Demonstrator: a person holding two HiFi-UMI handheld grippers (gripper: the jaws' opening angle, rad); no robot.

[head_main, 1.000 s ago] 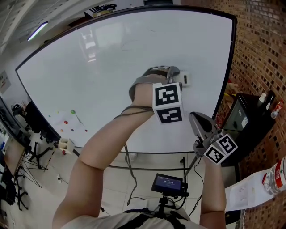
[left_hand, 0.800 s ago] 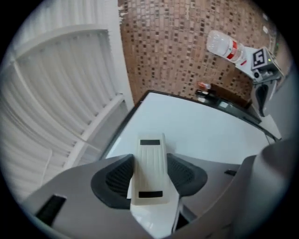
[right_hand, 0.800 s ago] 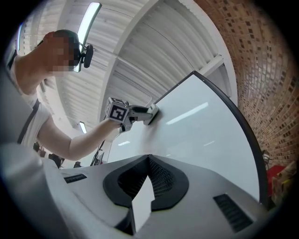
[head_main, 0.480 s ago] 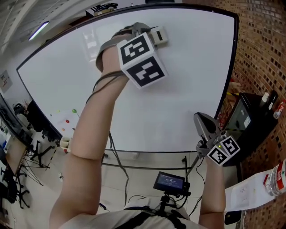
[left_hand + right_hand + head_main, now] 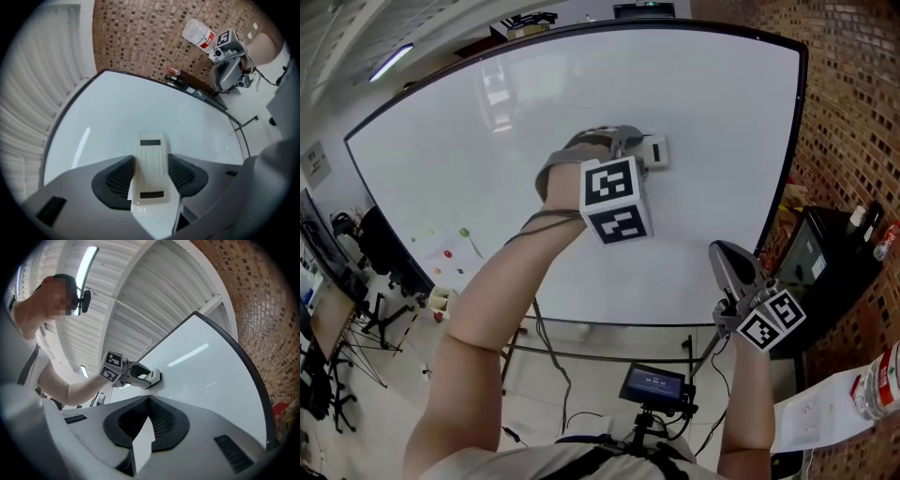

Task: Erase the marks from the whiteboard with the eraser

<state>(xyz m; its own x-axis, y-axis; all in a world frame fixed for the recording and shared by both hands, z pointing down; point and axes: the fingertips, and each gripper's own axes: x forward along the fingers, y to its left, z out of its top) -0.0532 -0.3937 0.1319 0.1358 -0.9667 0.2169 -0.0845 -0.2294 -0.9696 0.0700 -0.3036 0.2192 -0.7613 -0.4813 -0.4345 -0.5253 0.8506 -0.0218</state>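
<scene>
- Two hand-held grippers in the head view, one per hand.
- Left gripper (image 5: 645,155): clamped on the white eraser (image 5: 656,150), dark pads (image 5: 115,178) pressing its two long sides (plainest in the left gripper view).
- Eraser: flat against the whiteboard (image 5: 722,112), in the board's upper middle, ribbed back with two dark slots turned towards the gripper's camera.
- Left forearm stretched up across the lower half of the board, cable trailing down from the wrist.
- Right gripper (image 5: 724,255): jaws together with nothing between them, held low by the board's lower right corner, tip tilted upward, well apart from the eraser.
- Several small coloured dots (image 5: 464,232) near the board's lower left edge.
- Right of the board: brick wall (image 5: 853,112), dark cabinet (image 5: 816,248) against it, clear bottle with a red label (image 5: 874,380) lower down.
- Below the board: small lit screen (image 5: 654,382) on a stand.
</scene>
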